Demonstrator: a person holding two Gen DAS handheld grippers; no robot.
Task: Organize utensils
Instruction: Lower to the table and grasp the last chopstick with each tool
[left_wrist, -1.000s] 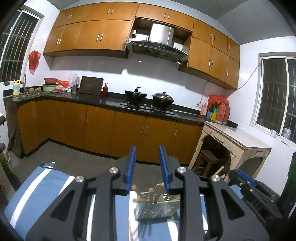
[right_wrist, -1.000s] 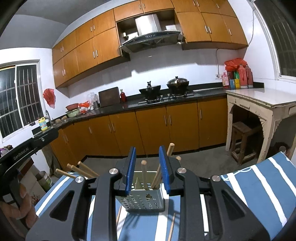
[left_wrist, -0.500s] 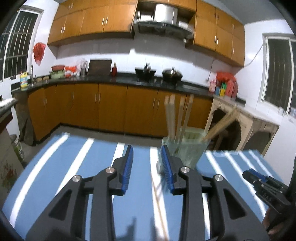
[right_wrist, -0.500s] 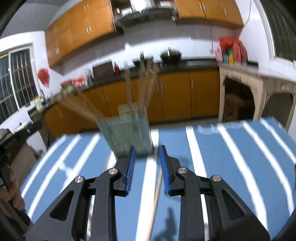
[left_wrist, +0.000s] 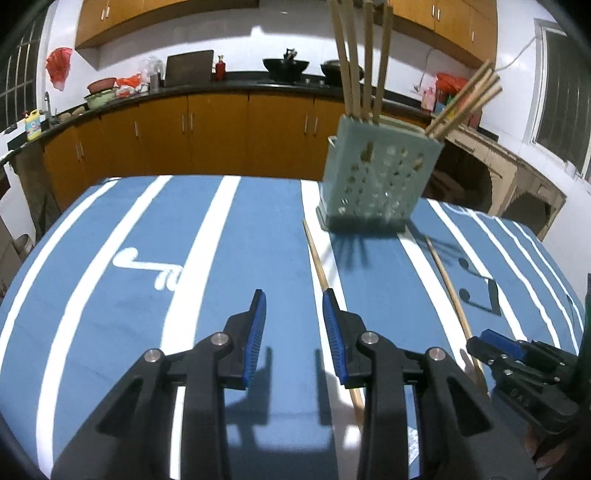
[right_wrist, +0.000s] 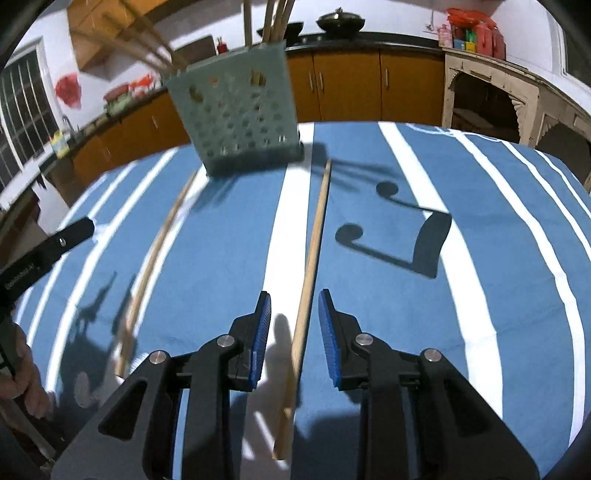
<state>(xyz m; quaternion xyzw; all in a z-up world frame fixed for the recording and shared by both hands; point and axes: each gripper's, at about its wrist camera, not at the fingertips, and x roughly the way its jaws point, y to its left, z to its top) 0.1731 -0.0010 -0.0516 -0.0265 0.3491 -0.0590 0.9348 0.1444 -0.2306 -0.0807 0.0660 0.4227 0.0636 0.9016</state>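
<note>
A pale green perforated holder (left_wrist: 376, 181) stands on the blue striped cloth (left_wrist: 110, 266) with several wooden chopsticks upright in it; it also shows in the right wrist view (right_wrist: 236, 125). Two loose chopsticks lie on the cloth. One (left_wrist: 317, 262) runs beside my left gripper's right finger. My left gripper (left_wrist: 293, 332) is open and empty. The other chopstick (right_wrist: 310, 266) lies between the fingers of my open right gripper (right_wrist: 293, 332), above the cloth. The right gripper also shows in the left wrist view (left_wrist: 517, 362).
The table edge drops off behind the holder. Kitchen cabinets (left_wrist: 221, 129) and a counter run along the back wall. A pale side table (right_wrist: 498, 85) stands at the right. A musical-note print (right_wrist: 399, 229) marks the cloth.
Both grippers have tilted down and dropped toward the cloth. The holder now sits farther ahead and the two loose chopsticks have come into view by the fingers.
</note>
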